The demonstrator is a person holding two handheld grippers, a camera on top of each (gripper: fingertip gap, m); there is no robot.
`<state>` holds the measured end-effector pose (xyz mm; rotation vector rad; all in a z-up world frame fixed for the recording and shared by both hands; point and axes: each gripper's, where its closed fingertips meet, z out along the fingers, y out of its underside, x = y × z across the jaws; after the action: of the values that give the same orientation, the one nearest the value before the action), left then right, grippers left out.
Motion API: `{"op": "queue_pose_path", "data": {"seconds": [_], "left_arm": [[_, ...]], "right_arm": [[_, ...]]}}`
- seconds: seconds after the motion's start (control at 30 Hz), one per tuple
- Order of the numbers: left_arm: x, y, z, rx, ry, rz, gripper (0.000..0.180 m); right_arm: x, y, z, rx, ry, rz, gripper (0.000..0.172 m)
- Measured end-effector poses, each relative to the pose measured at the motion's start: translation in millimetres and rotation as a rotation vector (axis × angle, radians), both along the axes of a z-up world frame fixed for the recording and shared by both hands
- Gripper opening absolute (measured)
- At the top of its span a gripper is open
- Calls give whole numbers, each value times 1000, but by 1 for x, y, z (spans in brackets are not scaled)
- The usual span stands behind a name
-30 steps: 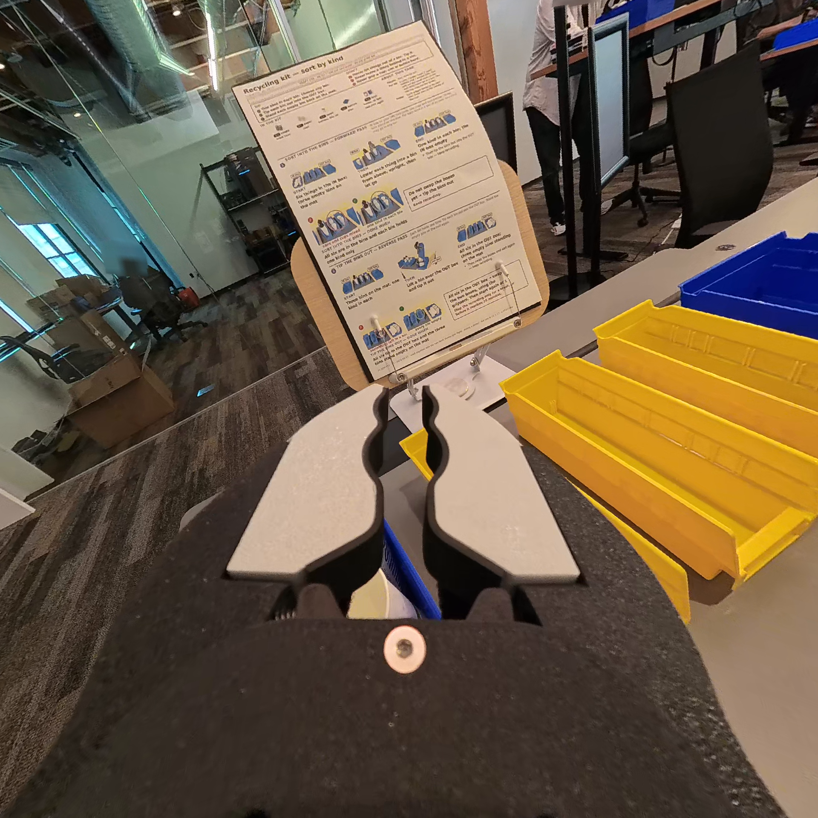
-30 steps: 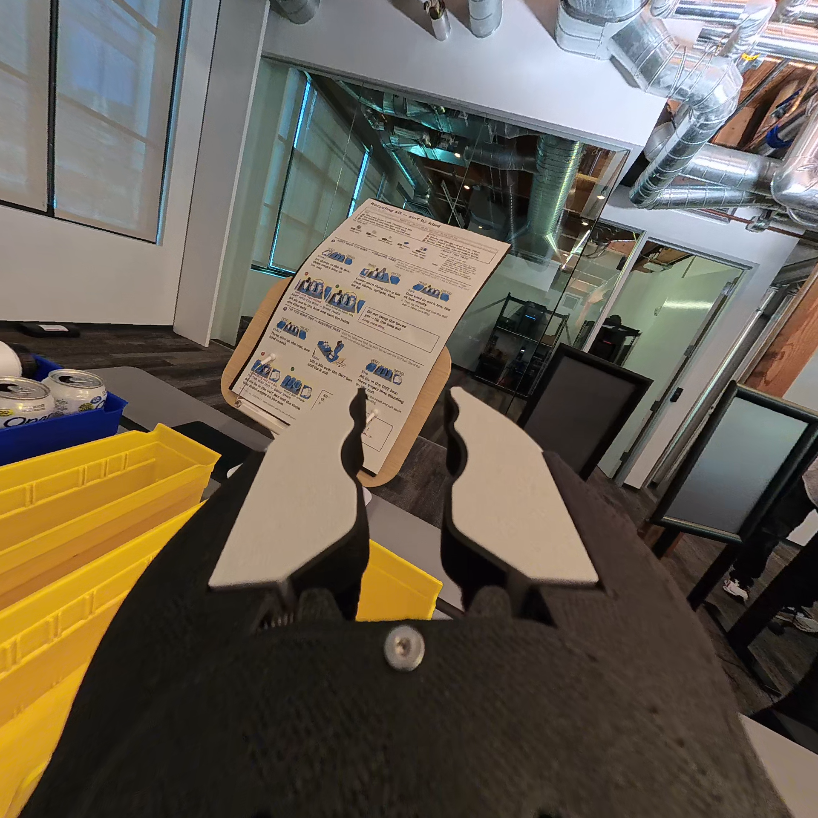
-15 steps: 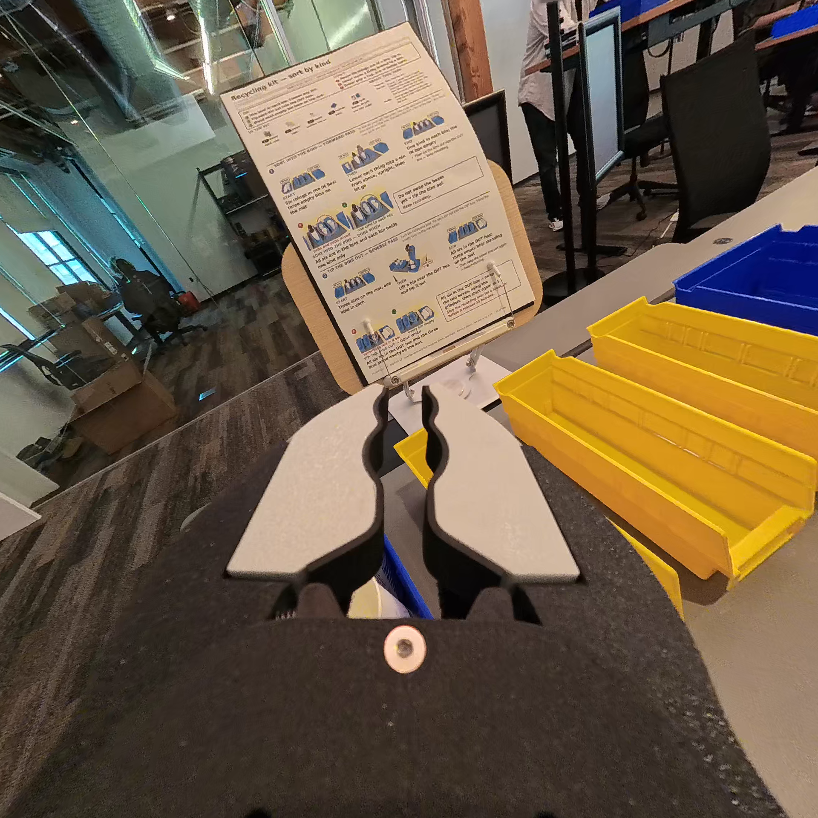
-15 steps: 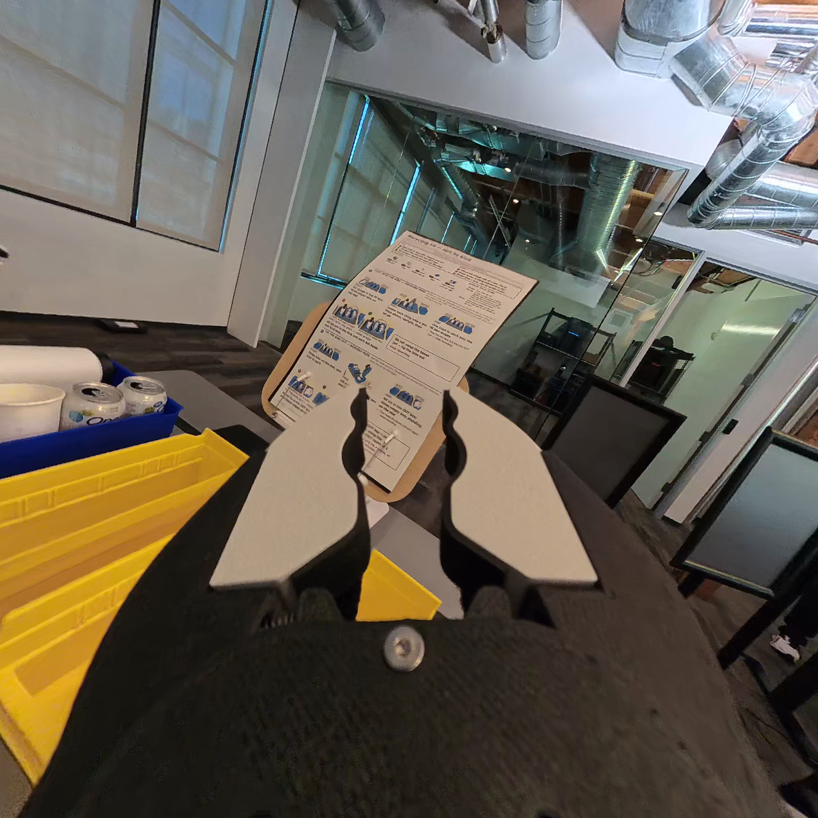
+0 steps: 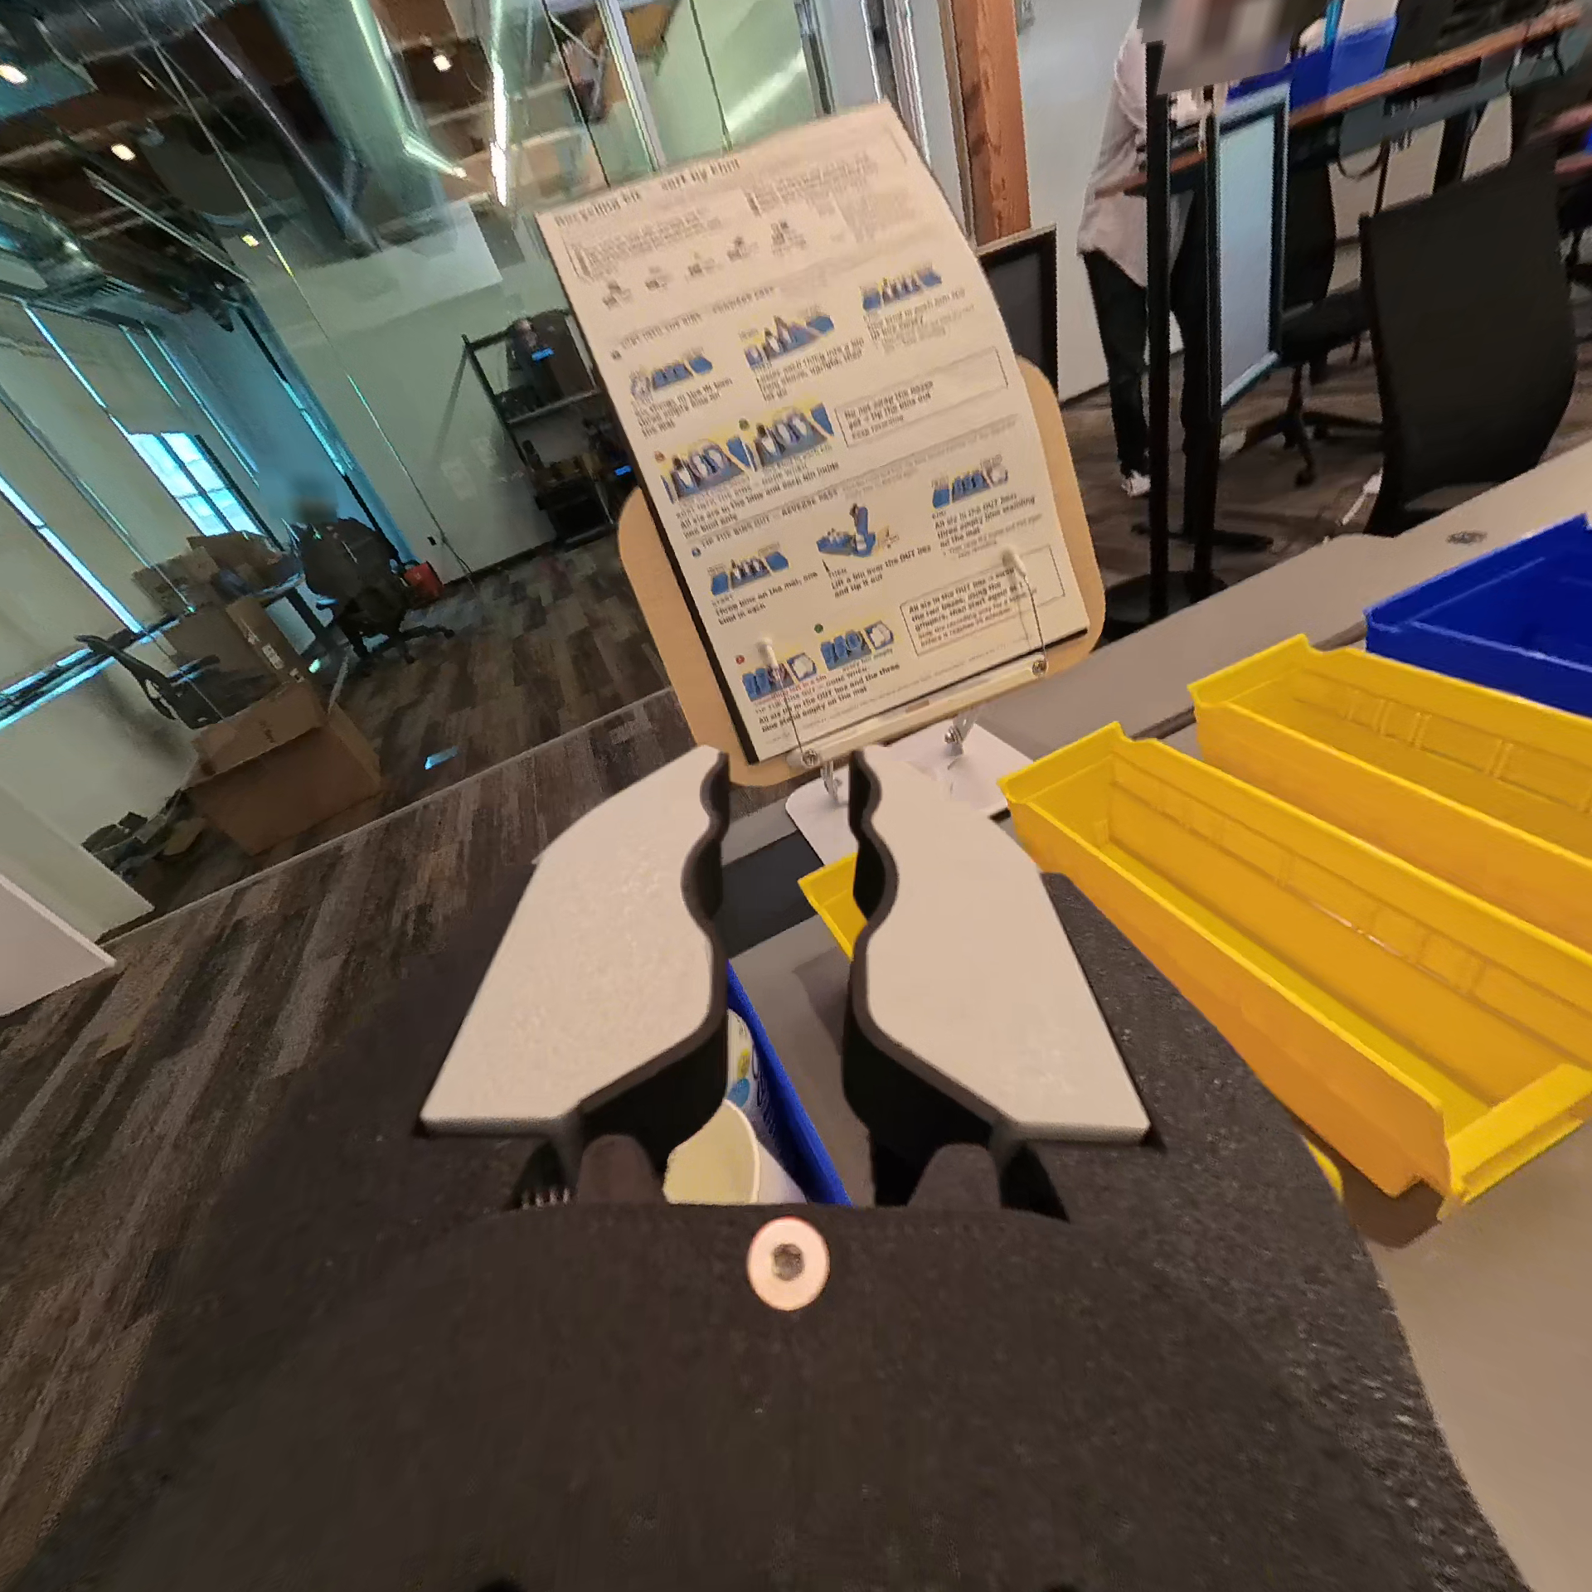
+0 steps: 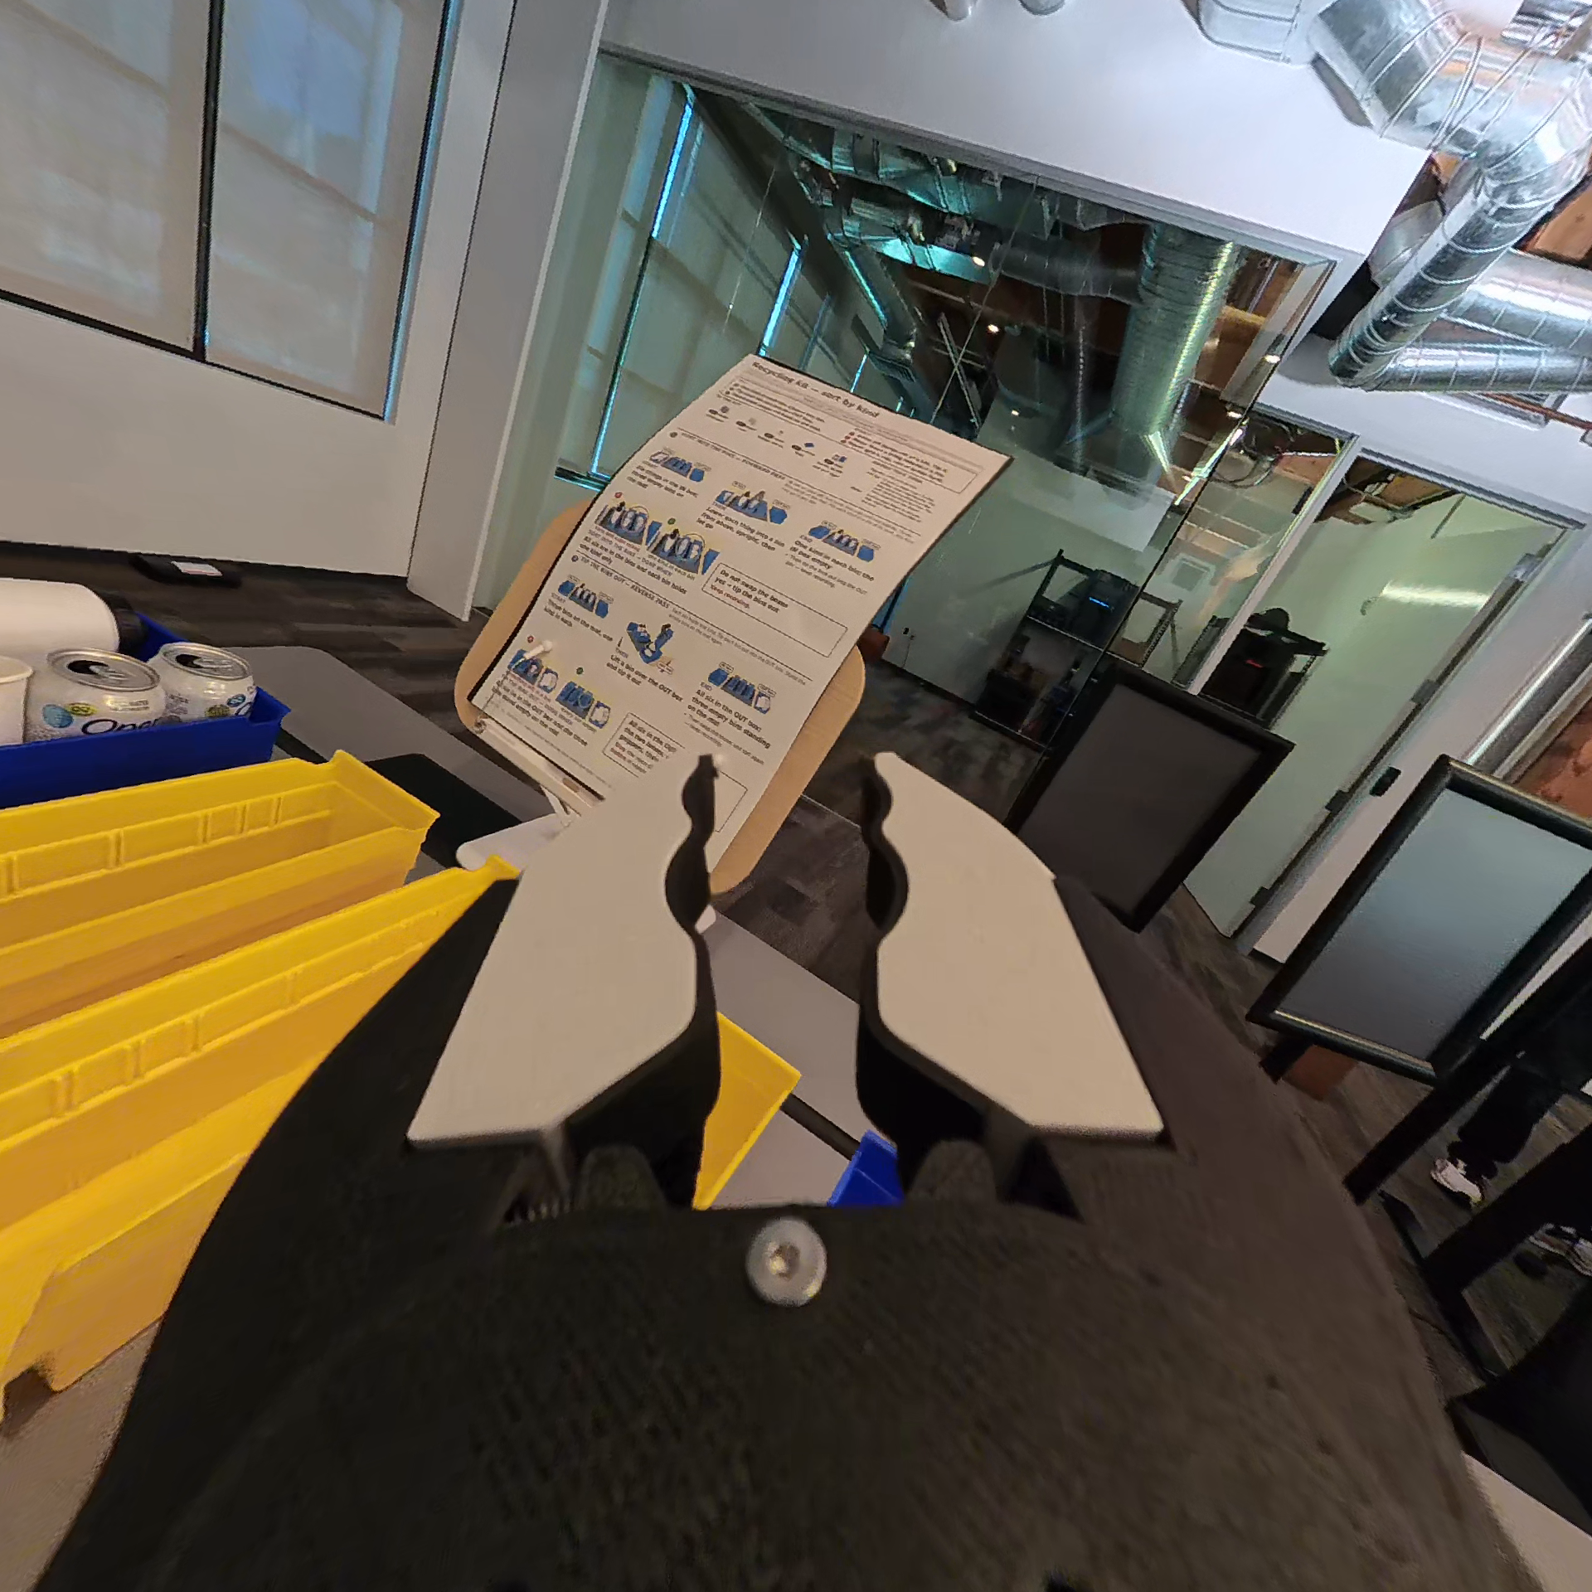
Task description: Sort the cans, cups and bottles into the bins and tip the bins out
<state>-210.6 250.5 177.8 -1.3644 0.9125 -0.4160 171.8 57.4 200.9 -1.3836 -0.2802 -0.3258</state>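
My left gripper (image 5: 786, 767) is open with nothing between its fingers. It hovers over a blue bin (image 5: 780, 1077), where a paper cup (image 5: 715, 1159) shows between the finger bases. My right gripper (image 6: 786, 775) is open and empty above a yellow bin (image 6: 749, 1094) and the corner of a blue bin (image 6: 870, 1172). In the right wrist view the far-left blue bin (image 6: 129, 758) holds two cans (image 6: 95, 698), a white bottle (image 6: 52, 612) and a cup (image 6: 10, 698). Empty yellow bins lie side by side on the table (image 5: 1292, 948) (image 5: 1421, 749) and show in the right wrist view too (image 6: 198, 853) (image 6: 215, 1034).
An instruction sheet on a wooden stand (image 5: 818, 431) (image 6: 732, 586) stands at the table's far edge. An empty blue bin (image 5: 1499, 620) sits at the far right. Beyond the table are carpet, glass walls, office chairs and a standing person (image 5: 1120, 258). About 45 centimeters separates my left fingertips from my right.
My left gripper's jaws have opened wider, still on nothing. My right gripper has tilted and shifted, bringing the cans' blue bin further into view; its jaws stay open as before.
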Motion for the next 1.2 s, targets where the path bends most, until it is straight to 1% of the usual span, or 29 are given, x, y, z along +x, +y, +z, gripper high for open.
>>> {"op": "queue_pose_path", "data": {"seconds": [0.1, 0.17, 0.27, 0.37, 0.43, 0.53, 0.6, 0.73, 0.87, 0.93, 1.07, 1.13, 1.2], "left_arm": [[-6, -10, 14, 43, -47, 16, 31], [-4, -17, 15, 41, -57, -5, 33], [-2, -16, 8, 0, -24, -16, 35], [-16, -10, -5, -15, 59, 31, 35], [-27, -13, -15, -24, 110, 40, 36], [-44, -23, -36, -36, 187, 29, 34], [-57, -29, -53, -16, 260, 22, 34], [-77, -38, -97, -7, 431, -10, 37], [-84, -49, -134, -101, 472, -84, 38], [-82, -56, -150, -107, 513, -132, 36], [-83, -56, -179, -108, 642, -123, 38], [-83, -49, -186, -94, 688, -100, 37], [-86, -38, -194, -123, 731, -77, 32]], "right_arm": [[8, -1, -1, -2, -3, -19, 33], [13, -1, -4, -6, 0, -29, 33], [17, 0, -6, -18, -2, -33, 33], [19, 0, -6, -21, -16, -39, 33], [24, -2, -6, -19, -10, -44, 33], [30, -4, -8, -12, 21, -31, 33], [33, -6, -6, -5, 42, -18, 33], [37, -10, -5, 12, 75, 8, 33], [37, -14, -1, 29, 86, 24, 33], [35, -16, -1, 27, 90, 37, 33], [34, -16, -3, 13, 76, 30, 33], [34, -17, -3, 14, 75, 30, 34], [33, -18, -3, 14, 77, 31, 34]]}}
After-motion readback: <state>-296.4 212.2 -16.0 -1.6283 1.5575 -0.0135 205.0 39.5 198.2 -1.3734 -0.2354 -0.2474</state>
